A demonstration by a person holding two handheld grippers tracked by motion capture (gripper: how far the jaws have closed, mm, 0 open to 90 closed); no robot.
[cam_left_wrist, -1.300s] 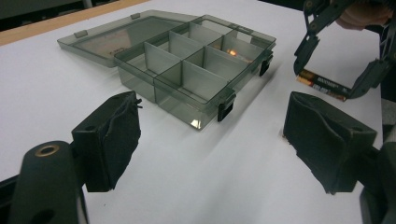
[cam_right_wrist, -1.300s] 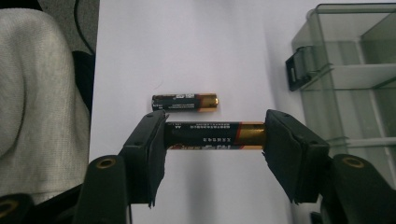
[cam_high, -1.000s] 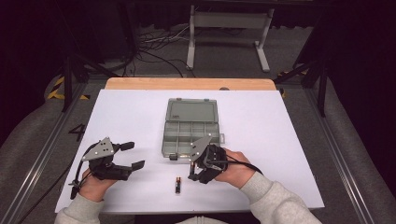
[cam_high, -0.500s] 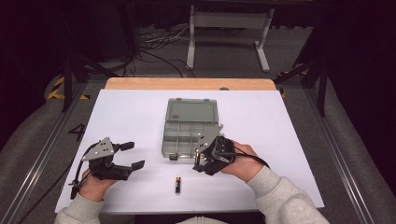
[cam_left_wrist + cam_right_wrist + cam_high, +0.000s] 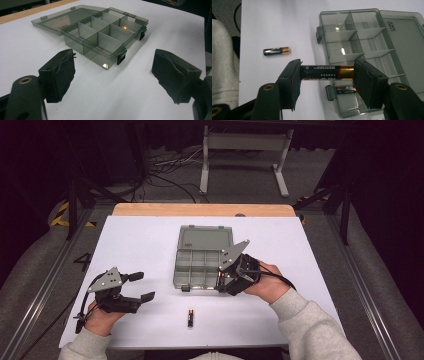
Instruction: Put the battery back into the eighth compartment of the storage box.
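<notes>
A smoky clear organizer box (image 5: 197, 262) lies open mid-table, its lid (image 5: 206, 239) flat behind it. My right gripper (image 5: 223, 283) hovers over the box's near right corner. In the right gripper view the right gripper (image 5: 327, 73) is shut end to end on a black and gold AA battery (image 5: 322, 71), above the box (image 5: 364, 47). A second battery (image 5: 345, 89) lies in the compartment below it. A third battery (image 5: 190, 317) (image 5: 276, 51) lies on the white table in front of the box. My left gripper (image 5: 141, 286) (image 5: 112, 75) rests open and holds nothing, left of the box (image 5: 105, 37).
The white table top (image 5: 140, 240) ends in a wooden strip (image 5: 200, 210) at the far edge. Metal rails run along both sides. A grey sleeve (image 5: 223, 62) is at the left of the right gripper view. Cables and a stand's legs (image 5: 240, 165) lie on the floor beyond.
My right gripper has risen and moved away from the near edge to the box's near right corner, with the battery in it. The left gripper has stayed put.
</notes>
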